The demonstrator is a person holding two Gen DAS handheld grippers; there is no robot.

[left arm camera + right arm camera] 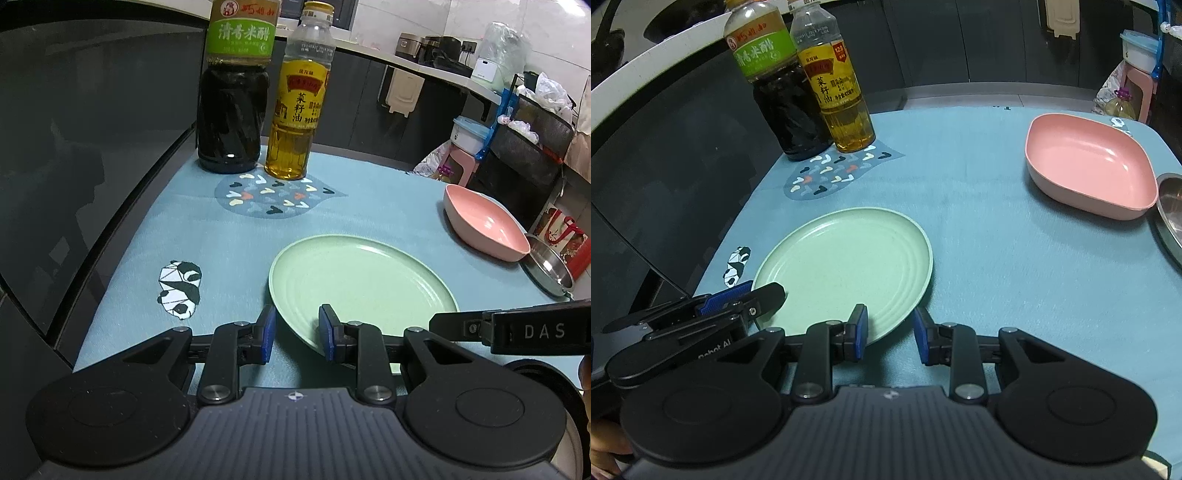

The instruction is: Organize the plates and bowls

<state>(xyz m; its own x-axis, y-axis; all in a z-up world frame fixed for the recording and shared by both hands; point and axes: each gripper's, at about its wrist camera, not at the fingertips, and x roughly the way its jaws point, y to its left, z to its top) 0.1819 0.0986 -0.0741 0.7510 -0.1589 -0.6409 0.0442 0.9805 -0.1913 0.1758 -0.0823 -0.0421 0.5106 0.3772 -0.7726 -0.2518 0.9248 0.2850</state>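
A pale green plate [364, 284] lies flat on the blue cloth; it also shows in the right wrist view [846, 267]. My left gripper [297, 332] is open, its jaws straddling the plate's near left rim. My right gripper [890, 330] is open, its jaws straddling the plate's near right rim. Each gripper shows in the other's view, the left [746, 295] and the right [517, 328]. A pink squarish bowl [484, 225] sits at the far right, apart from the plate, also in the right wrist view [1089, 166]. A steel dish [548, 269] lies just beyond it.
A dark vinegar bottle [232, 110] and a yellow oil bottle [295, 122] stand at the cloth's far left, by a patterned mat [269, 199]. A dark glass panel [85, 147] runs along the left. The table edge drops off on the right, with kitchen clutter beyond.
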